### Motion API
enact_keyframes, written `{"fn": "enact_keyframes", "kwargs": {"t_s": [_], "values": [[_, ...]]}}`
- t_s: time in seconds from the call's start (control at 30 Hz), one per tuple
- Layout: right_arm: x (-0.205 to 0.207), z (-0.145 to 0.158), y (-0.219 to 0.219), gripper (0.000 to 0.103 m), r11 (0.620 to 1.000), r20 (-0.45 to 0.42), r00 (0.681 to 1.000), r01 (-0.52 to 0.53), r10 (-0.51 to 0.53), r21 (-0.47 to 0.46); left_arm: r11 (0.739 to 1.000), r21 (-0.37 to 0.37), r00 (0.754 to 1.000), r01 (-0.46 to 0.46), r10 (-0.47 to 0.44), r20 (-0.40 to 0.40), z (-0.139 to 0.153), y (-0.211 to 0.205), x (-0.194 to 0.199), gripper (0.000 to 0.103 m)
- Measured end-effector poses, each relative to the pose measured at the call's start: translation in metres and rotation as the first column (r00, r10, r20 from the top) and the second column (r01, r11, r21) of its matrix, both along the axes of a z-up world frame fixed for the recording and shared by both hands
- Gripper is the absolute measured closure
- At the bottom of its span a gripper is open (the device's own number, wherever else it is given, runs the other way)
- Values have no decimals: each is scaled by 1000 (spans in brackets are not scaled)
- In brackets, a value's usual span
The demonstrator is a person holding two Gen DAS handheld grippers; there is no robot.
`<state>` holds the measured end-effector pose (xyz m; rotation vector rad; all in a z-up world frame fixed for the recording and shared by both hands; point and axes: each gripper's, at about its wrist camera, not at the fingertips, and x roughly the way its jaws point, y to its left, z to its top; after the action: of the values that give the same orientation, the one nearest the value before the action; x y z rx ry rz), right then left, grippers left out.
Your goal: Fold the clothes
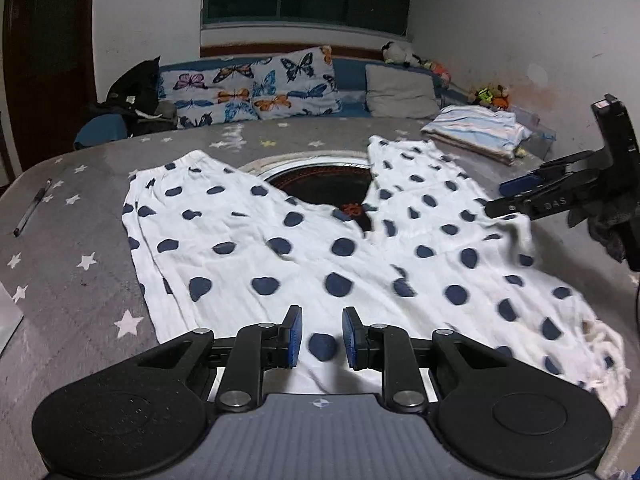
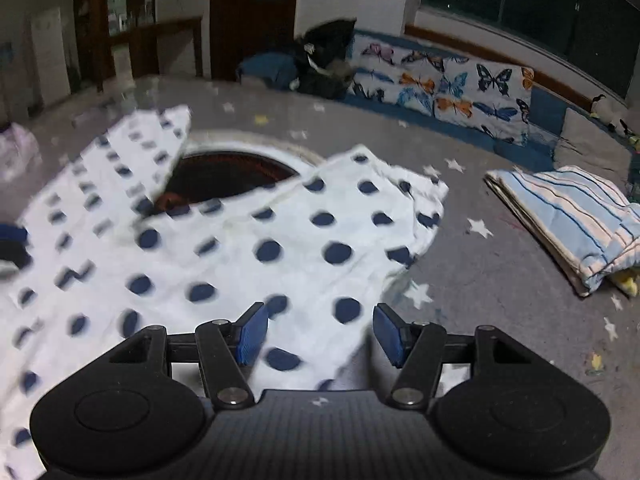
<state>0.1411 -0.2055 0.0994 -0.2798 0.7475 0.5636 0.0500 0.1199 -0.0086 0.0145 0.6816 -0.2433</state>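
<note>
- While the left gripper (image 1: 321, 338) hovers over the near edge of the spotted pyjama trousers (image 1: 320, 256), its jaws stand narrowly parted with nothing clamped between them; the trousers lie spread on the grey star-print cover (image 1: 72, 280), legs splayed away from the camera to either side of a dark round opening (image 1: 320, 184); judged from this, the step in hand is taking hold of the near hem; lower the pads astride a single edge and pinch all layers together before lifting.
- Also in the left wrist view, the right gripper (image 1: 520, 196) enters from the right edge, above the far leg; its tips are partly cut off, so its opening cannot be read here; a folded striped cloth (image 1: 476, 132) lies well apart at the back.
- From the right wrist view, the right gripper (image 2: 320, 334) is released, jaws moderately wide, straddling the outer edge of the trousers (image 2: 240, 248) without gripping; bring both grips level so the fold runs straight.
- Hard to make out: motion blur smears the left half of this view; the waistband beneath both housings is hidden; what the dark opening is cannot be told.
</note>
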Motion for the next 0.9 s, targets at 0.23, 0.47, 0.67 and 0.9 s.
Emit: {"fn": "enact_keyframes", "kwargs": {"t_s": [0.23, 0.47, 0.67, 0.9], "values": [[-31, -16, 6, 43, 997, -20, 997, -79, 78, -20, 999, 7, 999, 45, -45, 10, -1, -16, -33, 79], [-54, -6, -14, 43, 998, 6, 999, -44, 44, -50, 999, 21, 999, 42, -42, 17, -1, -20, -62, 79], [-92, 11, -10, 43, 987, -13, 987, -162, 162, 14, 994, 11, 993, 110, -110, 40, 10, -34, -85, 75], [-136, 6, 6, 43, 956, -65, 954, -293, 291, -20, 991, 10, 991, 134, -134, -1, 1, -42, -100, 74]]}}
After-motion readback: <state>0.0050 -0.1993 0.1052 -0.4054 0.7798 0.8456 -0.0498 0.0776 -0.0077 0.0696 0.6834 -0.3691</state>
